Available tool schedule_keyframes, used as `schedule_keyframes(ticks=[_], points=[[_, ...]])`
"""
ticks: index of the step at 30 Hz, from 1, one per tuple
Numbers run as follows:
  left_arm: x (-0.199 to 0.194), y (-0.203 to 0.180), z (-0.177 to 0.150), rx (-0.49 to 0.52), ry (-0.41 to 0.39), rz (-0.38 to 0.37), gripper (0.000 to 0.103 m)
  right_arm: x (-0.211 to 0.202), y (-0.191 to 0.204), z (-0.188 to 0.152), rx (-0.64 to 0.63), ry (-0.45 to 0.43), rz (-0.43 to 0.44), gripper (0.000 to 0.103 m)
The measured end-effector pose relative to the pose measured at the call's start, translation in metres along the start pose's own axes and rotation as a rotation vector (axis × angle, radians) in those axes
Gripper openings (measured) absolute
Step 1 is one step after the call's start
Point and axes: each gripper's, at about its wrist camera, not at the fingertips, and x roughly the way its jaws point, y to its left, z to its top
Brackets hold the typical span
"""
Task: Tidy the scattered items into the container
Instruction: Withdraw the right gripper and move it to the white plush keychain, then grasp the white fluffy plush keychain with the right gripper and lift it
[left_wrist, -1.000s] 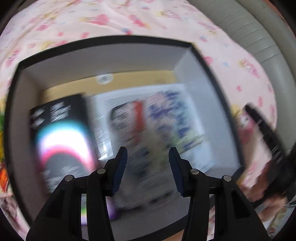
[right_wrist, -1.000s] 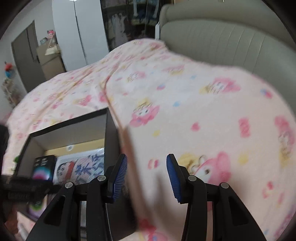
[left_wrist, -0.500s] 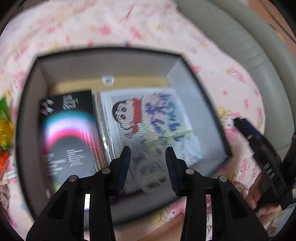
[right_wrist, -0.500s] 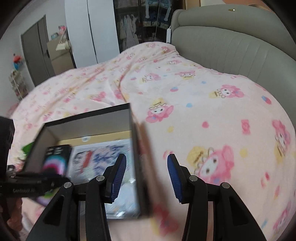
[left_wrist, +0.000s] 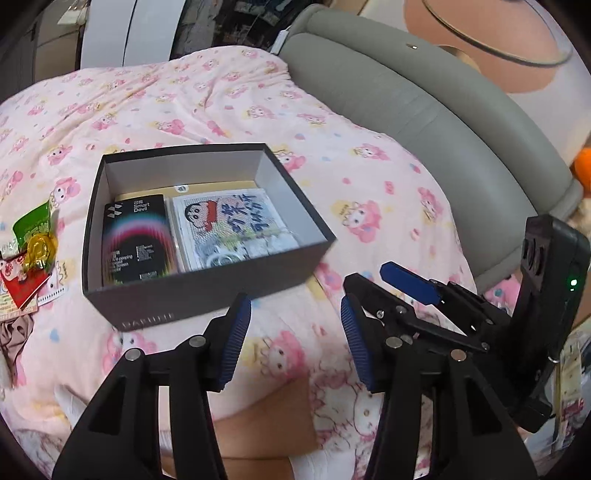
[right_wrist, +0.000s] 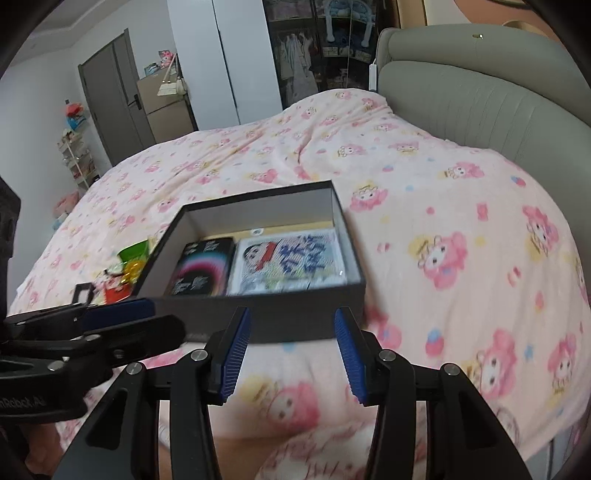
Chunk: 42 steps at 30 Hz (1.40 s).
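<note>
Here, a pink cartoon-print blanket (left_wrist: 369, 192) is seen covering the bed, with a grey padded headboard (left_wrist: 424, 110) along its right edge. Nothing is seen standing between the grippers and the box.

One open dark grey cardboard box (left_wrist: 207, 295) is set on the blanket, near its front edge. Two flat items are laid side by side on the box floor: one black carton with a rainbow arc print (left_wrist: 138, 240) against the left wall, and one clear packet with a cartoon boy print (left_wrist: 229, 225) toward the right wall. A yellow base (left_wrist: 218, 185) is visible behind them.

Outside the box, just beside its left wall, a small cluster is left on the blanket: one green packet (left_wrist: 31, 225), one gold-wrapped sweet (left_wrist: 40, 247) and one red packet (left_wrist: 20, 284). Further paper scraps are noted at the blanket's left edge, too small to count.

Two grippers are recorded. The left gripper (left_wrist: 291, 338) is held over the blanket in front of the box; its jaws have just been opening, nothing between them. The right gripper (right_wrist: 291, 354) is likewise held before the box front wall, jaws apart after opening, nothing gripped.
</note>
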Motion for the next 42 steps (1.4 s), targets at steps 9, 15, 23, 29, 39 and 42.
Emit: schedule_keyframes(ticks=[9,15,23,29,39,42], points=[[-0.039,-0.008,-0.020,0.033,-0.023,0.034,0.051,-0.035,0.022,-0.010,-0.041,-0.033,0.010,0.043],[-0.061,0.014,-0.032,0.026,-0.016,0.067,0.051,-0.036,0.061,-0.016,-0.114,-0.003,0.068,0.043],[-0.099,0.064,-0.042,-0.091,-0.057,0.149,0.050,-0.023,0.117,-0.009,-0.198,-0.008,0.181,0.043],[-0.143,0.132,-0.062,-0.204,-0.097,0.259,0.051,0.018,0.185,-0.007,-0.223,0.083,0.359,0.043],[-0.172,0.277,-0.119,-0.452,-0.123,0.307,0.051,0.075,0.272,-0.015,-0.383,0.172,0.456,0.043],[-0.164,0.314,-0.133,-0.519,-0.106,0.303,0.051,0.096,0.286,-0.025,-0.408,0.216,0.468,0.043]])
